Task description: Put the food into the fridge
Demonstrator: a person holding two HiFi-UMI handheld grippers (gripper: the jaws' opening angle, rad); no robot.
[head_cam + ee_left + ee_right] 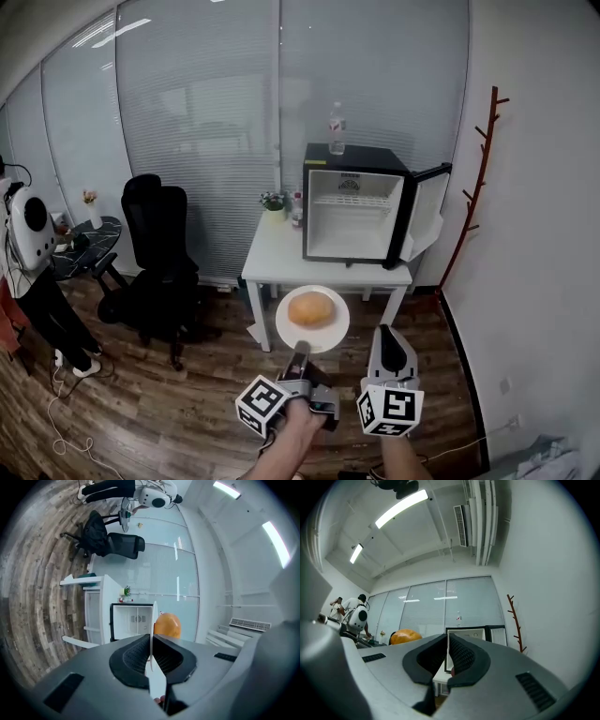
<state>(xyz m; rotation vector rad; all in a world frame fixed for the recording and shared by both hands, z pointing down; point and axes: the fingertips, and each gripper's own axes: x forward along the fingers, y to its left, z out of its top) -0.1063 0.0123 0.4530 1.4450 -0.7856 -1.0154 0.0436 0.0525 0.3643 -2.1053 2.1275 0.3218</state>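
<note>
Head view, item one: fridge [349,225], black, standing on the white table [277,258], door [427,208] swung open to its right, shelves bare as far as I can see. It lies straight ahead of both my tongs and well apart from them, with the opening facing me.

Item two: bun [310,308], round and golden, at the middle of a white plate [286,333]. The plate is level and carried in the air between me and the table.

Item three: left gripper [299,354], pinching the plate's near rim. Left gripper view agrees: the plate [152,620] runs edge-on between the two pads, the bun [167,625] sits just beyond the jaws, and the fridge [131,620] lines up behind it.

Item four: right gripper [391,349], just beside the plate on its right, not touching it. Right gripper view: jaws pressed together on nothing, bun [405,636] off to their left.

Judgement: the left arm is the carrier. The coming move turns on pushing the plate straight forward, level, into the opening.
</note>
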